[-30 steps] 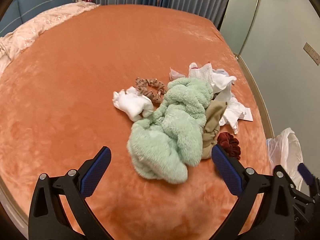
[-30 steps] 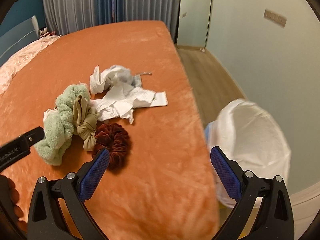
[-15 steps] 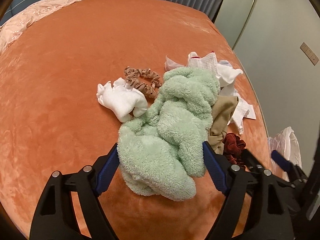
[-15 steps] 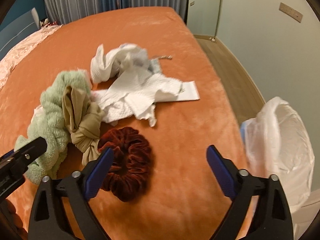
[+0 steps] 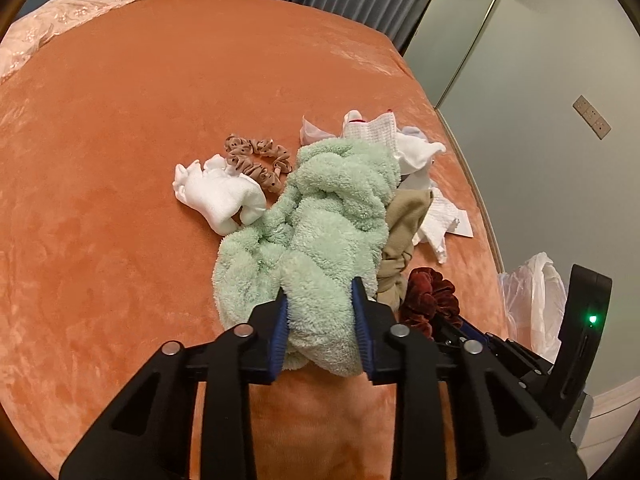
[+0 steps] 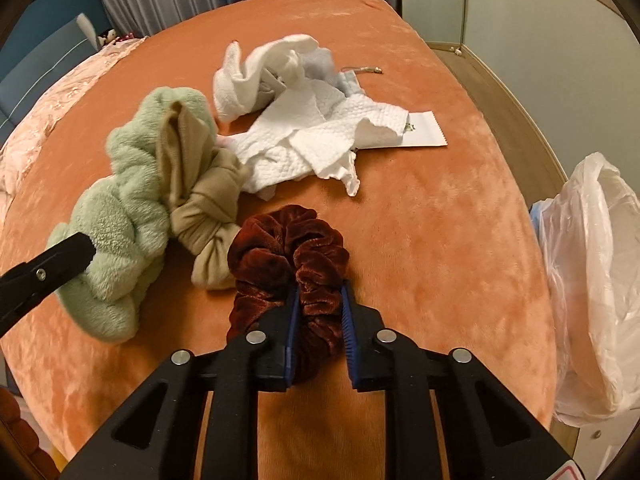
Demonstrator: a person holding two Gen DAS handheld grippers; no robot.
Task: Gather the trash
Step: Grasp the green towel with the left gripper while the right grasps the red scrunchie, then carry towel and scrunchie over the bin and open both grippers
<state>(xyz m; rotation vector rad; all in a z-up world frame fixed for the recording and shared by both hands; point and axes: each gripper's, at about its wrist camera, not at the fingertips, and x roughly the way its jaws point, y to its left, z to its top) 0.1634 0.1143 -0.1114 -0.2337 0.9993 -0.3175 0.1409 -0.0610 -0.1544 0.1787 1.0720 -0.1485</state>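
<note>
A fluffy mint-green cloth point(image 5: 332, 208) lies in a heap on the orange bedspread point(image 5: 120, 120). My left gripper point(image 5: 319, 288) is closing on its near end, and both blue pads press into the pile. A dark red velvet scrunchie point(image 6: 280, 248) lies just right of it; my right gripper point(image 6: 319, 287) is closing on its near loop, pads squeezing the velvet. Crumpled white paper towels point(image 6: 320, 140) and a printed paper slip point(image 6: 420, 132) sit behind the scrunchie. One finger of the left gripper point(image 6: 40, 276) shows at the left edge of the right wrist view.
A tan knotted cloth point(image 6: 200, 184) lies between the green cloth and the scrunchie. A white sock point(image 5: 216, 196) and a brown dotted scrunchie point(image 5: 256, 158) lie further left. A bin lined with a white plastic bag point(image 6: 592, 280) stands beside the bed's right edge. Curtains hang behind.
Both grippers came down toward the bed and went from wide open to closed on cloth: the left onto the green cloth, the right onto the red scrunchie.
</note>
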